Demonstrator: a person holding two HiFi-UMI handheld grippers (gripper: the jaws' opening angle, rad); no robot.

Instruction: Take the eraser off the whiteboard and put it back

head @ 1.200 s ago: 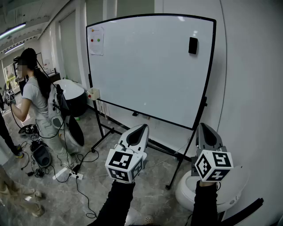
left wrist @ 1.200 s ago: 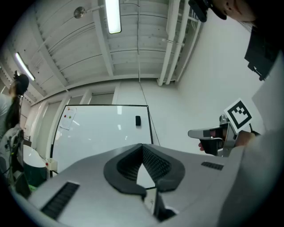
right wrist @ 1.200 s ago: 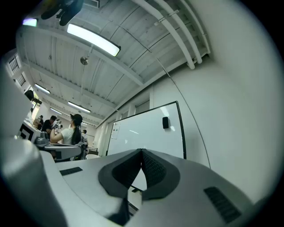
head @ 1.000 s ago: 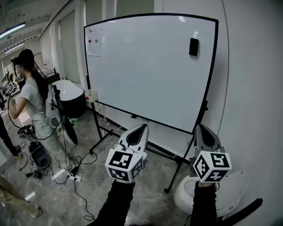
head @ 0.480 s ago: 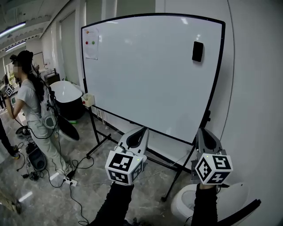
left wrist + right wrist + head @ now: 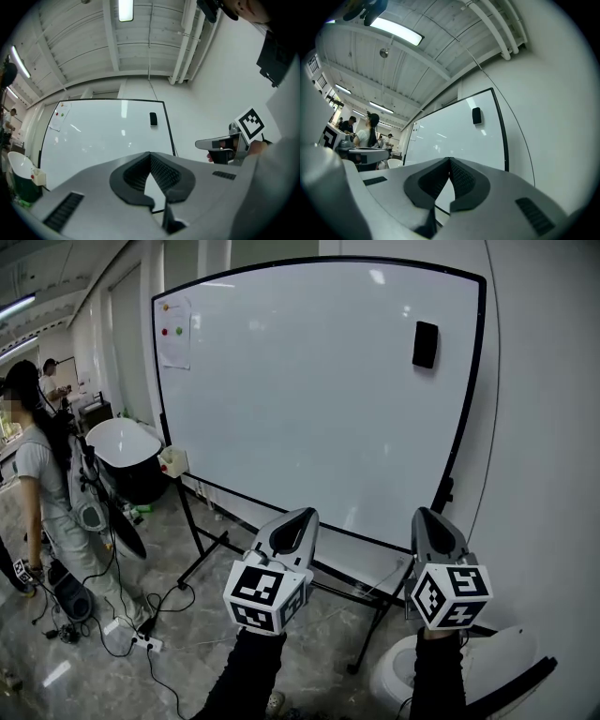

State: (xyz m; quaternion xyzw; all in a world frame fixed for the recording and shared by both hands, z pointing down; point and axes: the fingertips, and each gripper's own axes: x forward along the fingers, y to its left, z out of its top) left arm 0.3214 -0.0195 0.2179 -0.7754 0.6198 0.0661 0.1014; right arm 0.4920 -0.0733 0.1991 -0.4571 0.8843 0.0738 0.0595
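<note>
Head view | eraser (image 6: pixel 425 344) on whiteboard (image 6: pixel 309 390) | left tongs (image 6: pixel 306 515), right tongs (image 6: pixel 425 514) together (empty)

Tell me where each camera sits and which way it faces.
Head view: on the person's head, facing down at the whiteboard; both sleeves, left gripper and right gripper show.
Left gripper view: on the left gripper, looking along its closed fingers at the whiteboard; right gripper shows at right.
Right gripper view: likewise on the right gripper; left gripper shows at left.
Shared: all three show the eraser on the whiteboard.
</note>
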